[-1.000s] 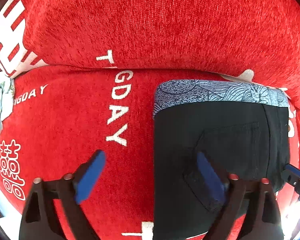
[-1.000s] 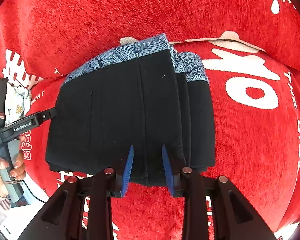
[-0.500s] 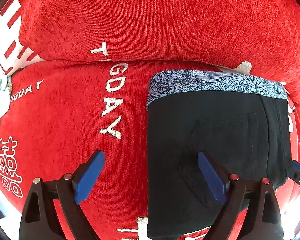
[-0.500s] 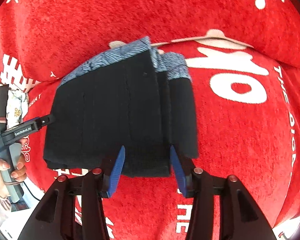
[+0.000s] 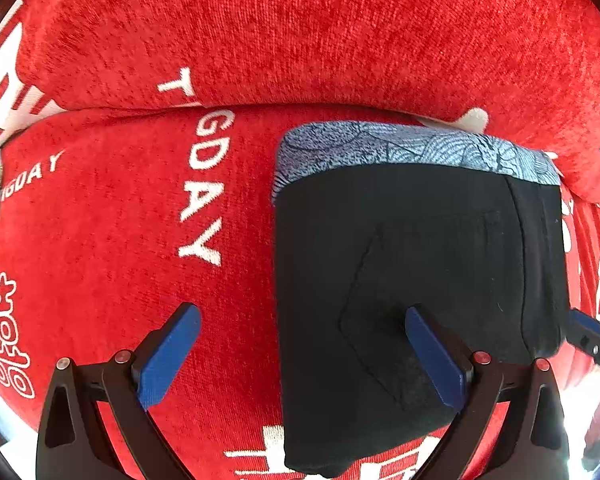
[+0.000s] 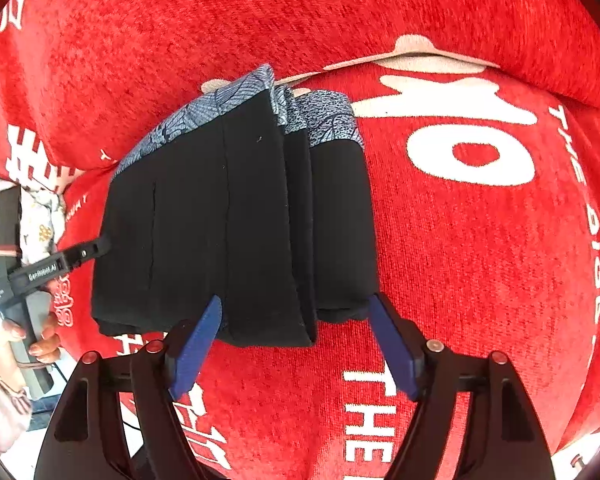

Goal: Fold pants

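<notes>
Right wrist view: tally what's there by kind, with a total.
Folded black pants: 1
Red printed cover: 1
Grippers: 2, the right gripper with jaws opening astride the pants' near edge, the left gripper at the pants' left edge
Person's hand: 1
Total: 5

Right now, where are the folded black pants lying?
In both wrist views, the pants lie on the red cover, patterned waistband toward the red back cushion.
</notes>
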Demonstrator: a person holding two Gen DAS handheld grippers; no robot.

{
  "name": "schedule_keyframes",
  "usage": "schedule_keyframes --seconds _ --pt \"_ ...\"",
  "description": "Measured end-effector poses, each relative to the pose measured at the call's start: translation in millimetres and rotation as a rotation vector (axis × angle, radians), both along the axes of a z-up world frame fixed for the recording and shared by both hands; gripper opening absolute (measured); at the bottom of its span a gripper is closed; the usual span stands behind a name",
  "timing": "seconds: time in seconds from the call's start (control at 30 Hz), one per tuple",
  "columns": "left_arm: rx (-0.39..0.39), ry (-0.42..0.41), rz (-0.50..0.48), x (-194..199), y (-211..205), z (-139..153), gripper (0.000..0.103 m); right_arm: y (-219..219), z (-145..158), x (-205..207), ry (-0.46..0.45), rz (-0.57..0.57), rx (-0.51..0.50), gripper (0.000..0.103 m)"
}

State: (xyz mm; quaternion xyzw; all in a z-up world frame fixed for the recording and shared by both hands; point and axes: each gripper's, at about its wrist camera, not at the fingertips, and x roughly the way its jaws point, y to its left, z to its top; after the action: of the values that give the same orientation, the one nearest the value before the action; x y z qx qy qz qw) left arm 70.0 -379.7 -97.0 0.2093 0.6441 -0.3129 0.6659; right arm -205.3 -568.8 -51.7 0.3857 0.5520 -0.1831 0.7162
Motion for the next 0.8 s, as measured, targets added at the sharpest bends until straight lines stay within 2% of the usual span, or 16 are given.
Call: schedule_keyframes --seconds 0.13,0.2,0.27,0.37,0.47,0.67,0.8 --pt "-0.006 0.031 -0.002 4 1 -4 0.103 -14 -5 -3 -0.03 -0.035 0.041 0.086" --pt "-0.019 0.054 0.007 7 2 -7 0.103 -20 -7 -5 -0.032 -0.054 0.041 0.096" --pt "-0.047 0.096 0.016 13 3 -12 0.103 -29 -10 -7 -0.043 -0.07 0.059 0.1" --pt "-0.098 0.196 0.015 19 5 -20 0.103 -39 -16 -7 -0.069 -0.07 0.123 0.1" --pt "-0.121 0.25 0.0 23 5 -29 0.103 -48 -25 -2 -0.082 -0.057 0.177 0.1" --pt "-0.143 0.301 -0.023 26 0 -44 0.103 -62 -40 3 -0.117 -0.073 0.246 0.1" --pt "-0.158 0.324 -0.033 27 -6 -48 0.103 -64 -50 11 -0.137 -0.025 0.293 0.1"
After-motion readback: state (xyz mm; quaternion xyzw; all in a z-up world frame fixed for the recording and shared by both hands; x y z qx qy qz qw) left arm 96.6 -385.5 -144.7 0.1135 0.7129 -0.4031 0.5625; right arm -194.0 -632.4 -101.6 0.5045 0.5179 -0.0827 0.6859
